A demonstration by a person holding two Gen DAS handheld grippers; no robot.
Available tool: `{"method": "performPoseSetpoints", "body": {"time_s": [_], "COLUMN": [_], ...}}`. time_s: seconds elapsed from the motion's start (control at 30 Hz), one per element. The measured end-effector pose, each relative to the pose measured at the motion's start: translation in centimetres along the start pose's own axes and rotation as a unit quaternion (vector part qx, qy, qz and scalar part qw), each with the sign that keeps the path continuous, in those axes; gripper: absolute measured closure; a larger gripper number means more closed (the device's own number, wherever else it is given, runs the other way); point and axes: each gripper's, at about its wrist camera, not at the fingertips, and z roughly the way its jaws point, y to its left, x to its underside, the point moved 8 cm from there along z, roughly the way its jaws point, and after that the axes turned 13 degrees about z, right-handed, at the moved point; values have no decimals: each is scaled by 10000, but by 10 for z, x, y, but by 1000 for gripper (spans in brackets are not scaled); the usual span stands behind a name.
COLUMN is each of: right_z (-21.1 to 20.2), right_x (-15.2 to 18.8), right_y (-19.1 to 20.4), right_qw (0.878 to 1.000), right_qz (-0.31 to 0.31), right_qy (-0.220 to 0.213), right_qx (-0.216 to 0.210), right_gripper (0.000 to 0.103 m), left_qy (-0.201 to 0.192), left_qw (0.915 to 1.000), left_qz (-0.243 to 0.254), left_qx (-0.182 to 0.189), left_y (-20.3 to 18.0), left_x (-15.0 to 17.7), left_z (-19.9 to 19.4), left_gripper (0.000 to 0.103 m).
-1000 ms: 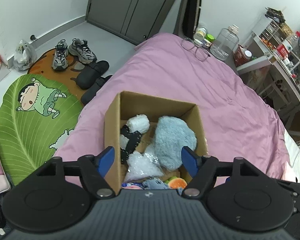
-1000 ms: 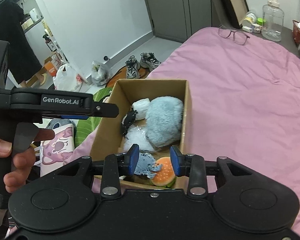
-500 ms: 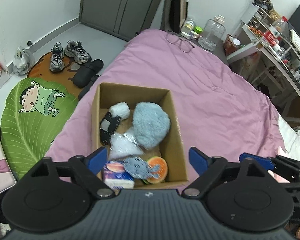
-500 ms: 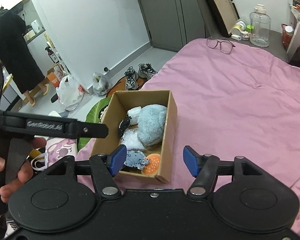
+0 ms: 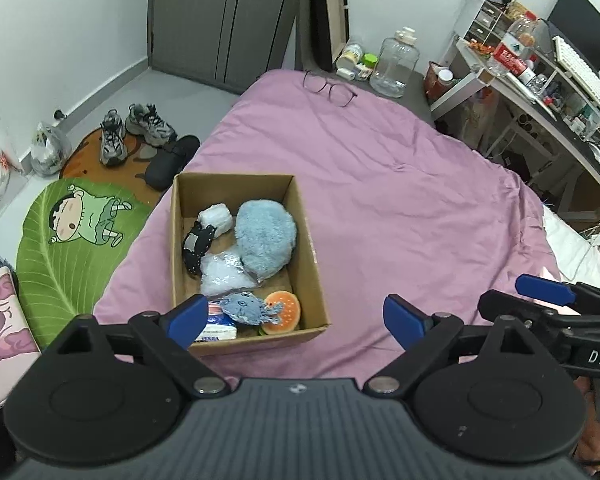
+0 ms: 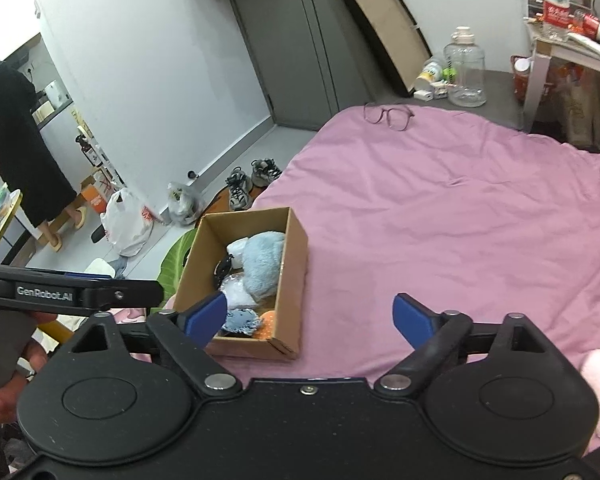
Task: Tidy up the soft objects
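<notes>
Both blue-padded grippers, left and right, are opening wide and empty, with the brown cardboard box of soft toys at 11 o'clock on the pink bedspread.

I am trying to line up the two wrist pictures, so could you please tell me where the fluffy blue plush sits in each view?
Left wrist view: the fluffy blue plush lies left of centre, in the cardboard box's far right part.
Right wrist view: it lies left of centre, in the box's middle.
Shared landmark: the eyeglasses at the pink bedspread's far edge.
</notes>
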Motion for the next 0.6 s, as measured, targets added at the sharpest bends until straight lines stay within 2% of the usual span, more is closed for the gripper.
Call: {"method": "performPoseSetpoints", "body": {"time_s": [0.13,0.43,0.6], "right_z": [-19,-59,-80], "right_x": [0,5,7], "right_y": [-3,-11,-19], "right_qw": [9999,9995,9992], "right_qz": [-16,-94,-78], "right_qy": [-101,-307,-397], "right_qx": [3,-50,-75], "right_gripper": [1,0,0], "left_qy": [-89,-266,-347], "left_qw": [9999,9993,9991], "left_qz": [47,151,165], "left_qx": [-54,-202,-155], "left_y": [-12,-33,-42], "left_x": [3,15,26], "left_z": [-16,-47,-61], "left_gripper": [9,8,8]}}
